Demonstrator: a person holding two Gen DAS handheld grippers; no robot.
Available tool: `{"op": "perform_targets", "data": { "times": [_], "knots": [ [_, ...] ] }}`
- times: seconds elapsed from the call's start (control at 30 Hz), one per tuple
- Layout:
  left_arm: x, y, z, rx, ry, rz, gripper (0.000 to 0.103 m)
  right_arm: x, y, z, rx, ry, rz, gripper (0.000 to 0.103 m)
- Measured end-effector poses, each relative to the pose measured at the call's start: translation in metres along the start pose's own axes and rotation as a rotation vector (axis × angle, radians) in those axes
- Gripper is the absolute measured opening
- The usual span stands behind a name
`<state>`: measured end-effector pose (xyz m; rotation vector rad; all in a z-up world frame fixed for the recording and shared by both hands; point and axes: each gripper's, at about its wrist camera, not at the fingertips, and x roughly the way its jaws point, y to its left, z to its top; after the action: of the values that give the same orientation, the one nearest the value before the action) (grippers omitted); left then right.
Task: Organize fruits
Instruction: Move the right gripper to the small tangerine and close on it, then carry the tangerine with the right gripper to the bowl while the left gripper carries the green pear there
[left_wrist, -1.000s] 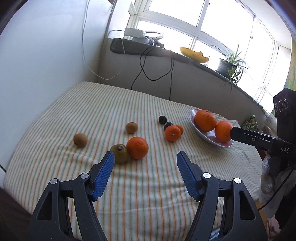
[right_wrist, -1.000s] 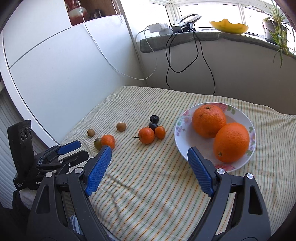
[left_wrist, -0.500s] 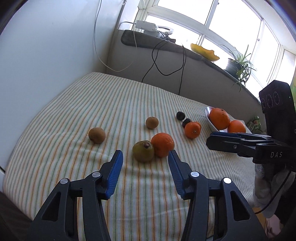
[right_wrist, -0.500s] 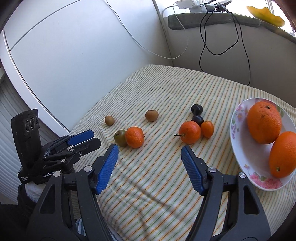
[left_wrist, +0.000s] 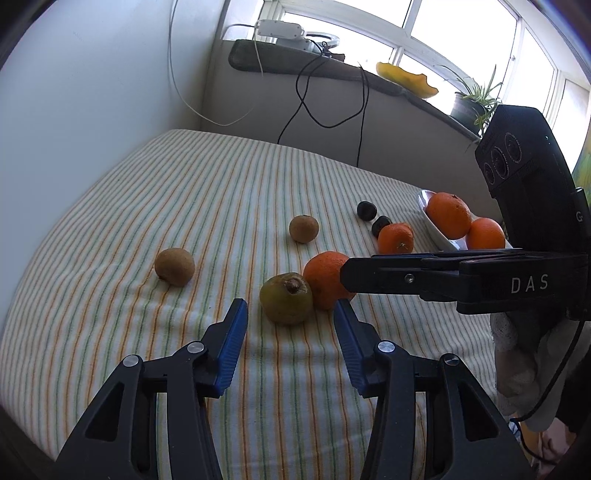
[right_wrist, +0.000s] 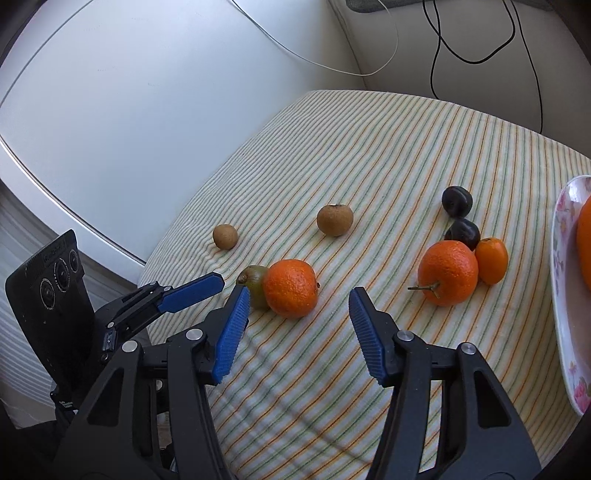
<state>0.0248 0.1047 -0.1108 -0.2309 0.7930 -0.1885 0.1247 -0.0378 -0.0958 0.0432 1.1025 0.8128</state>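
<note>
While both grippers are hovering over the striped cloth (right_wrist: 388, 155), their jaws have just been closing, yet each pair is standing apart with nothing pinched. The left gripper (left_wrist: 290, 325) is lining up on one greenish fruit (left_wrist: 286, 302), which is touching one tangerine (right_wrist: 290, 288); the right gripper (right_wrist: 297, 312) is framing that tangerine. Two brown kiwis (right_wrist: 225, 236) (right_wrist: 334, 219) are lying apart farther back. Two dark plums (right_wrist: 457, 201) (right_wrist: 463, 232) are sitting beside one stemmed tangerine (right_wrist: 447, 272) and one small orange fruit (right_wrist: 491, 260). Two large oranges (left_wrist: 448, 215) (left_wrist: 485, 233) are resting on one floral plate (right_wrist: 563, 295) at the right.
</note>
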Motion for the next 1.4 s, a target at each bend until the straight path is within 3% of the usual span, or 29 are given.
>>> {"op": "perform_targets", "data": {
  "times": [0.2, 0.47, 1.03, 1.4],
  "knots": [
    [0.011, 0.007, 0.002, -0.012, 0.017, -0.002, 0.044, 0.020, -0.003, 0.006, 0.027, 0.038, 0.026, 0.056],
    [0.017, 0.010, 0.006, -0.027, 0.016, -0.025, 0.034, 0.022, -0.012, 0.010, 0.075, 0.048, 0.069, 0.038],
    [0.006, 0.013, 0.003, -0.054, 0.001, -0.035, 0.029, 0.011, -0.013, 0.007, 0.083, 0.021, 0.076, 0.036],
    [-0.011, -0.005, 0.008, -0.054, -0.030, -0.099, 0.029, -0.028, -0.024, -0.003, 0.091, -0.062, 0.073, 0.036]
  ]
}}
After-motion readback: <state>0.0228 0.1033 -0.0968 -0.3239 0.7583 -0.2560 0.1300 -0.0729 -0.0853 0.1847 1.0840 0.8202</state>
